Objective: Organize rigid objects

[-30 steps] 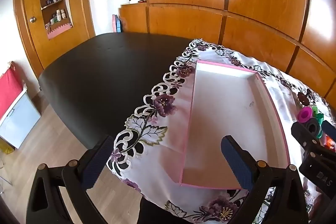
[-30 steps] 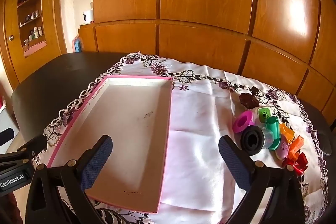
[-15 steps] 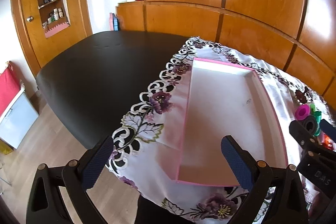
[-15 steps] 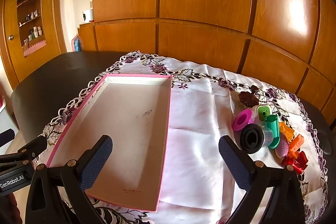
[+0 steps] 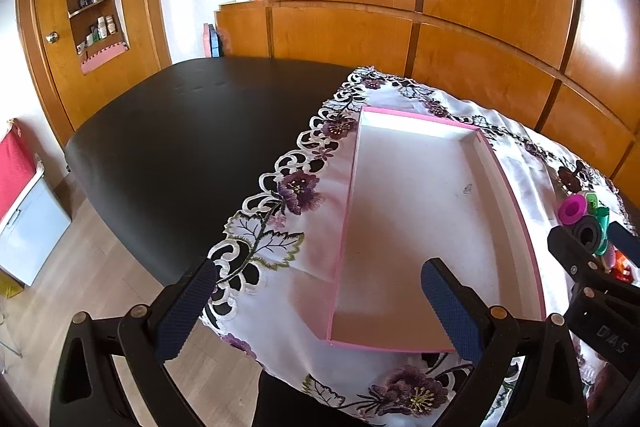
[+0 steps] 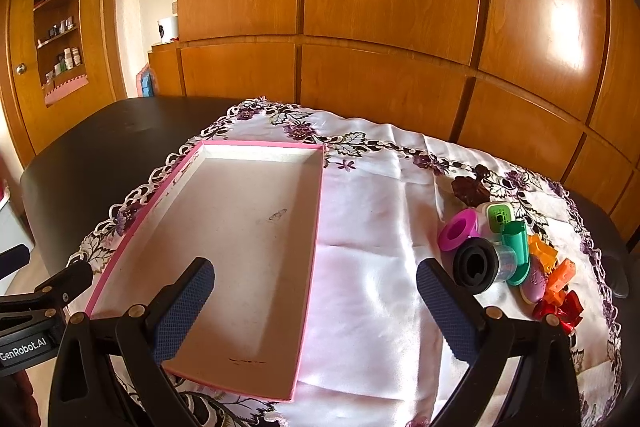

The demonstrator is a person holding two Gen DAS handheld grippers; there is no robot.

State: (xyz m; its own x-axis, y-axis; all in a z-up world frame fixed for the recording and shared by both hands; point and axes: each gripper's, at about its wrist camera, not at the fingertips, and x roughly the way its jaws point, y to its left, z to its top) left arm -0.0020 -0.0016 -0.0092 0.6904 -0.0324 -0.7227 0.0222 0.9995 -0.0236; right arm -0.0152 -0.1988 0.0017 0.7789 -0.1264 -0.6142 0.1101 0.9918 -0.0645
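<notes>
A shallow pink-edged tray [image 6: 260,145] with a bare white floor lies on the embroidered cloth; the left wrist view shows the same tray [image 5: 420,117]. To its right sits a cluster of small plastic items: a magenta ring [image 6: 458,229], a black-capped tube [image 6: 478,265], a green-and-white piece [image 6: 498,216], a teal piece [image 6: 519,251] and orange pieces [image 6: 560,271]. The magenta ring [image 5: 573,209] also shows in the left view. My right gripper [image 6: 316,301] stands open over the tray's near right edge, holding nothing. Open and holding nothing too, my left gripper [image 5: 318,307] hovers over the tray's near left corner.
A white cloth [image 6: 380,267] with purple flower trim covers the right part of a black table [image 5: 180,131]. Wooden wall panels [image 6: 380,7] stand behind. At the left are a door with shelves [image 5: 92,7] and a red and white box [image 5: 24,195] on the floor.
The left gripper's view has drifted slightly, so the tray sits a little lower and further left in it. The right gripper has barely moved. Both stay open.
</notes>
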